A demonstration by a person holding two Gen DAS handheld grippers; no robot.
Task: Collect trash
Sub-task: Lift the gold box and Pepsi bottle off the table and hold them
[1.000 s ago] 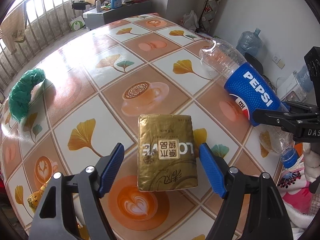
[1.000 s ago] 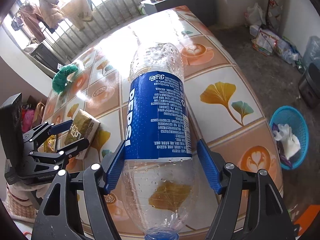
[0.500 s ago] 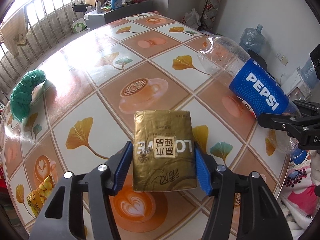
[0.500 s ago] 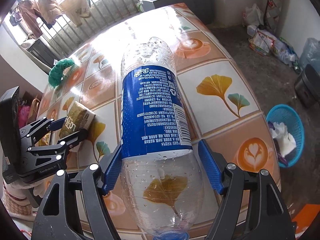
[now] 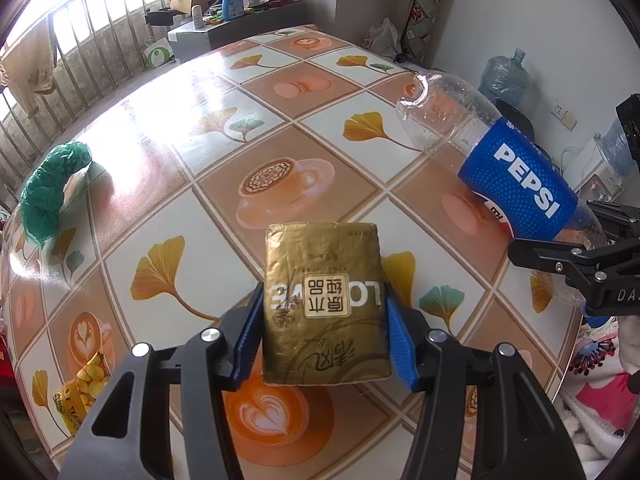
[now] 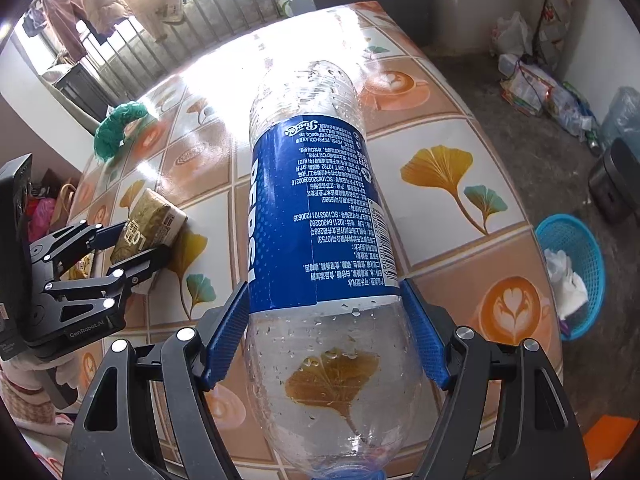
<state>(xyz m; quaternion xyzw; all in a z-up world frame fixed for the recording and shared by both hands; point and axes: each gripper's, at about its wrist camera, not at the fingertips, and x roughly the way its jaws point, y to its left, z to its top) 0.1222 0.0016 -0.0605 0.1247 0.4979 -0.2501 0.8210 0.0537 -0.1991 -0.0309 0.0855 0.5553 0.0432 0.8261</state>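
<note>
Near table edge (image 6: 472,240), basket (image 6: 576,276) below

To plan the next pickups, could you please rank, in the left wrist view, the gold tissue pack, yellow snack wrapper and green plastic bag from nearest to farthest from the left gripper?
1. Gold tissue pack, between the fingers.
2. Yellow snack wrapper, lower left.
3. Green plastic bag, far left edge.

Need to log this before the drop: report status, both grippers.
Left gripper closing on the gold packet. Right gripper clamped on the Pepsi bottle. Blue basket on floor past the table edge, path clear.
</note>
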